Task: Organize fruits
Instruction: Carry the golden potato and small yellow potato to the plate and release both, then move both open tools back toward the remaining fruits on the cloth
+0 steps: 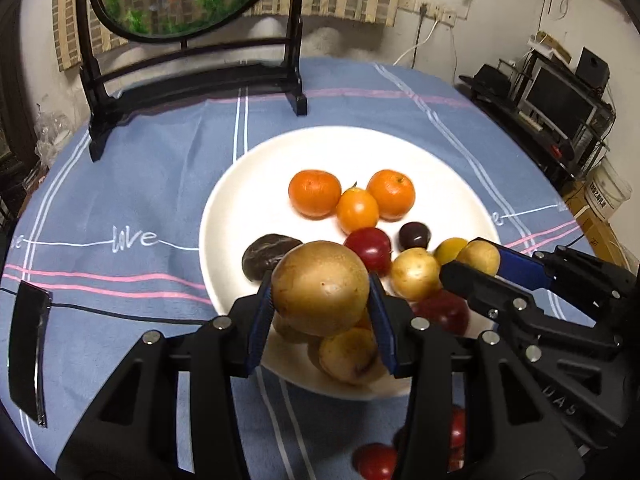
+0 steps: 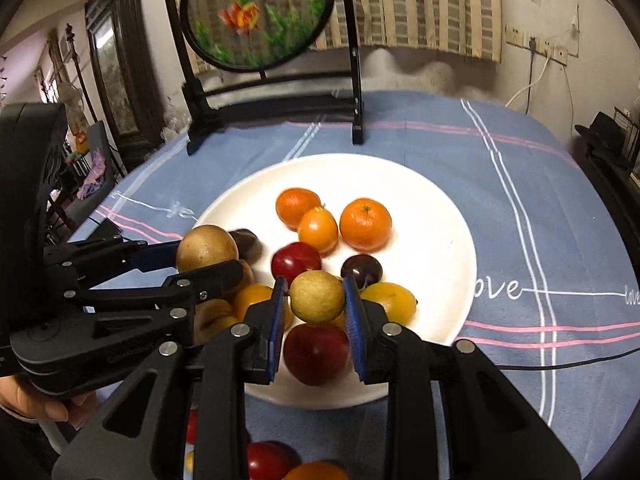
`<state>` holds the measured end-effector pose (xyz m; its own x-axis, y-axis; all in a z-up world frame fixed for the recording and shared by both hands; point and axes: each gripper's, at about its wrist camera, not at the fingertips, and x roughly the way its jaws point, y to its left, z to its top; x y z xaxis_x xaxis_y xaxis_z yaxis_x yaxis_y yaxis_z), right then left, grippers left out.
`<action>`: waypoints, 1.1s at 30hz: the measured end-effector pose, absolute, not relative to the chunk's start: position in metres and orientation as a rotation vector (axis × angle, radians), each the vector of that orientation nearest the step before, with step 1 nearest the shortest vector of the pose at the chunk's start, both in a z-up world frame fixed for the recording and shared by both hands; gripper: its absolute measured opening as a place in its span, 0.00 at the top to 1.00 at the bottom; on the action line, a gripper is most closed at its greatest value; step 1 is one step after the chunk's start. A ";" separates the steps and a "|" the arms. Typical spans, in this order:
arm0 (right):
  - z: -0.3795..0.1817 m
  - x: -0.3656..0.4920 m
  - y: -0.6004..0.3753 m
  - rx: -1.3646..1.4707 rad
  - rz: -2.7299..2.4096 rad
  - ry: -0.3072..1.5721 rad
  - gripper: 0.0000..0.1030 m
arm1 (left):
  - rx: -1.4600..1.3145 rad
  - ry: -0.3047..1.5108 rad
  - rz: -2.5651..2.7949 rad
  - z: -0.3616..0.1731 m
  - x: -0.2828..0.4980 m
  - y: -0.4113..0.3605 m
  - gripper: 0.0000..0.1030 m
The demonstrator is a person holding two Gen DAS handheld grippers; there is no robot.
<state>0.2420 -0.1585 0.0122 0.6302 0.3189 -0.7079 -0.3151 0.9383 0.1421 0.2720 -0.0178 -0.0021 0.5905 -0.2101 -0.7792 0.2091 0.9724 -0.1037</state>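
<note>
My left gripper (image 1: 320,300) is shut on a large tan round fruit (image 1: 320,288), held over the near edge of a white plate (image 1: 360,148). To its right, my right gripper (image 1: 476,265) is shut on a small yellow fruit (image 1: 480,256). In the right wrist view that small yellow fruit (image 2: 316,296) sits between the blue pads of the right gripper (image 2: 316,304). The left gripper (image 2: 208,258) holds the tan fruit (image 2: 207,246) to the left. The plate (image 2: 440,208) carries three oranges (image 2: 365,223), a red plum (image 2: 296,263), a dark plum (image 2: 361,270) and several yellow and red fruits.
A black-framed round goldfish screen (image 1: 192,8) stands at the back of the blue cloth (image 1: 140,184). A dark flat object (image 1: 28,352) lies at the left edge. Red fruits (image 1: 376,460) lie on the cloth in front of the plate. A hand (image 2: 36,404) grips the left tool.
</note>
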 end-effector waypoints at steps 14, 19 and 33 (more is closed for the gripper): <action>0.006 0.239 -0.166 0.045 0.368 0.799 0.49 | -0.024 0.803 -0.184 0.002 0.260 -0.008 0.30; 0.012 0.232 -0.165 0.040 0.383 0.778 0.48 | -0.053 0.792 -0.182 0.009 0.248 0.000 0.27; 0.031 0.175 -0.154 -0.019 0.390 0.728 0.43 | -0.052 0.796 -0.172 0.024 0.187 0.013 0.24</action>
